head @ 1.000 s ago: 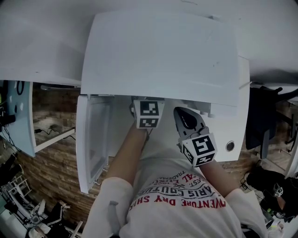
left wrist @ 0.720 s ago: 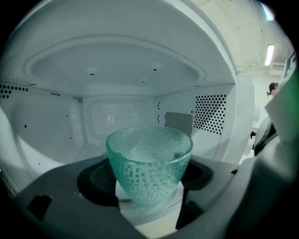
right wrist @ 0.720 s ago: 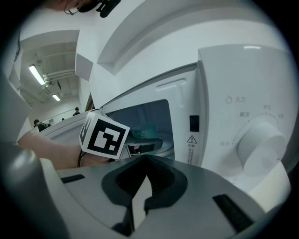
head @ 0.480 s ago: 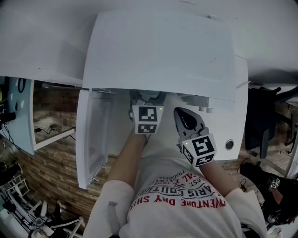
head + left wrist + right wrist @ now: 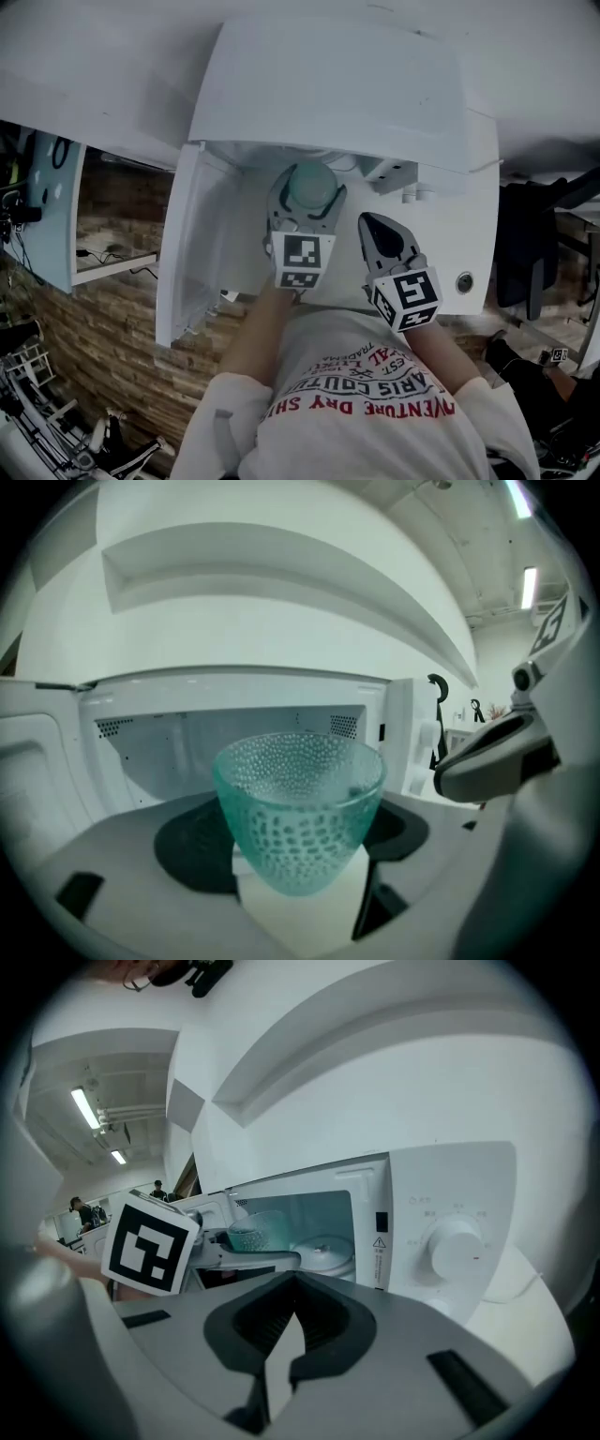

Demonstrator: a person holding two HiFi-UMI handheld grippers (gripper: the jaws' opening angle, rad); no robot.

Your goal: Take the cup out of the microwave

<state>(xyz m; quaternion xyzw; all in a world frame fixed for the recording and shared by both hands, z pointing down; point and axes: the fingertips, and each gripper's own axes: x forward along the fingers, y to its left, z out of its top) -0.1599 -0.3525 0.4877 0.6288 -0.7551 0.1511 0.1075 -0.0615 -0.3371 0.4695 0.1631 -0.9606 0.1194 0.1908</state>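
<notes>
Item: teal, dimpled, translucent glass cup (image 5: 300, 808), upright, carried between the jaws of the left gripper (image 5: 307, 202), which stand wide and press on its two sides. Position: just in front of the mouth of the white boxy microwave (image 5: 337, 94), with the pale cavity behind it. In the head view its rim shows clear of the oven's top edge. Change: a second ago the left gripper reached in under that edge and no cup could be seen. Since then it has drawn back toward the person, bringing the cup with it. Reading: the withdrawal looks almost done, with the cup seemingly past the opening; setting it down somewhere remains. Adjacent: right gripper (image 5: 289, 1307), jaws closed together on nothing, idle just beside the left one and in front of the control panel. Further out: white hinged door (image 5: 192, 253), swung open at the left; white lidded dish (image 5: 323, 1252), standing inside the cavity.
</notes>
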